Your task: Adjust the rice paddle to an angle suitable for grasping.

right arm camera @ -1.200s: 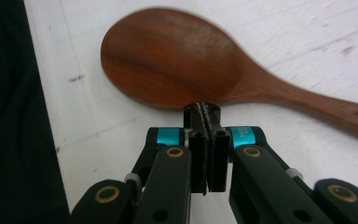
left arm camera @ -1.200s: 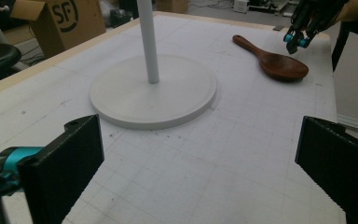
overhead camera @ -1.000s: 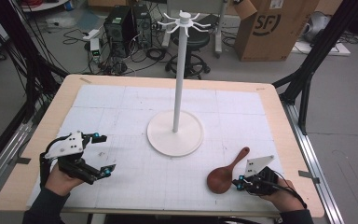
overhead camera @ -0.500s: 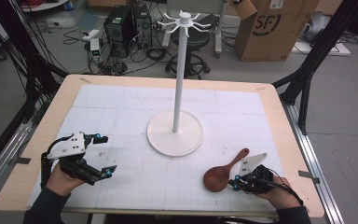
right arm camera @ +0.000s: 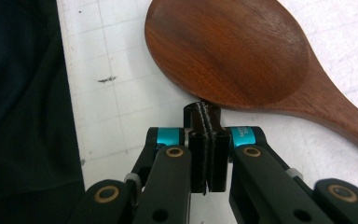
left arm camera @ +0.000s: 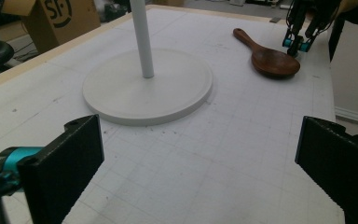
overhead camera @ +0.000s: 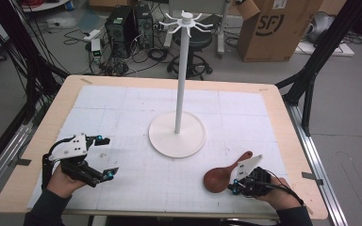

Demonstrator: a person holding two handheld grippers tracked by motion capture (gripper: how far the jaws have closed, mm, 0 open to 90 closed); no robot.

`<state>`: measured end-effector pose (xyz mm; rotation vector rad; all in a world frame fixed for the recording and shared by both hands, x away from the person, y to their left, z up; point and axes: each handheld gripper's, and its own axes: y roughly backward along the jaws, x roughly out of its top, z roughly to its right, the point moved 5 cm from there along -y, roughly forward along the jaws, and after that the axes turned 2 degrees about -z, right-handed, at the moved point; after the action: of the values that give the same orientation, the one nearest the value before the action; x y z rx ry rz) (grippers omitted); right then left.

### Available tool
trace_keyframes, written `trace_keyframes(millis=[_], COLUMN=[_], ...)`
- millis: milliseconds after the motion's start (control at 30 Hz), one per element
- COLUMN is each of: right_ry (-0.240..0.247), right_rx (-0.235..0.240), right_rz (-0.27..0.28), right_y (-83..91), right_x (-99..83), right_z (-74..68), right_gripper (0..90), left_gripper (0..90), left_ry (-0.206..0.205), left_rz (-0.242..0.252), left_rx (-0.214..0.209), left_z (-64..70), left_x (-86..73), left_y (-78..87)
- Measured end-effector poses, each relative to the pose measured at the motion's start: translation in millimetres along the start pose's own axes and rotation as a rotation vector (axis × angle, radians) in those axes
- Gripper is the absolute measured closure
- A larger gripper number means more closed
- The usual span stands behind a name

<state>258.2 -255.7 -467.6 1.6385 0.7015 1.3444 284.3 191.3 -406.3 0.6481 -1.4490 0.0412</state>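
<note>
A brown wooden spoon point(overhead camera: 222, 174) lies flat on the white gridded mat point(overhead camera: 136, 113) of the table, near the front edge and toward the front right corner. Its bowl points to the front edge and its handle runs back and to the right. The right gripper point(overhead camera: 235, 187) is low over the mat, just beside the bowl of the spoon on the side of the front edge. In the right gripper view the two black jaws are pressed together with nothing between them, and their tips point(right arm camera: 204, 117) are at the rim of the bowl point(right arm camera: 228, 51); I cannot tell if they touch it.

The left gripper point(overhead camera: 106, 157) is held near the front left corner, well apart from the spoon. Its jaws stand wide apart and hold nothing.

A white stand point(overhead camera: 179, 94) with a round base point(overhead camera: 176, 137) is upright near the middle of the table, between the two grippers and farther back. Its pole carries small hooks point(overhead camera: 186, 21) at the top.
</note>
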Motion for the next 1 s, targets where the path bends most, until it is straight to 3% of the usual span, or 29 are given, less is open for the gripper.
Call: trace_keyframes(millis=[200,767,900,1000], right_ry=[0.037,0.071,0.073,0.105], right_rx=[-0.02,-0.082,-0.07,-0.047], right_rz=[-0.029,-0.109,-0.131,-0.149], right_y=[-5.0,-21.3,-22.6,-19.1], right_x=[12.8,50.7,54.6,53.3], right_z=[2.8,18.0,20.1,19.0], right_gripper=[90.0,90.0,90.0,88.4], left_gripper=[1.7,1.7,1.7,1.7], left_ry=[-0.001,0.005,0.011,0.014], left_rz=[-0.005,-0.007,-0.011,-0.01], left_rx=[0.0,0.001,0.001,0.001], left_z=[-0.2,-1.7,-2.8,-2.9], left_x=[-0.2,-2.3,-4.6,-4.9], left_y=[-0.3,-0.1,-0.6,-0.1])
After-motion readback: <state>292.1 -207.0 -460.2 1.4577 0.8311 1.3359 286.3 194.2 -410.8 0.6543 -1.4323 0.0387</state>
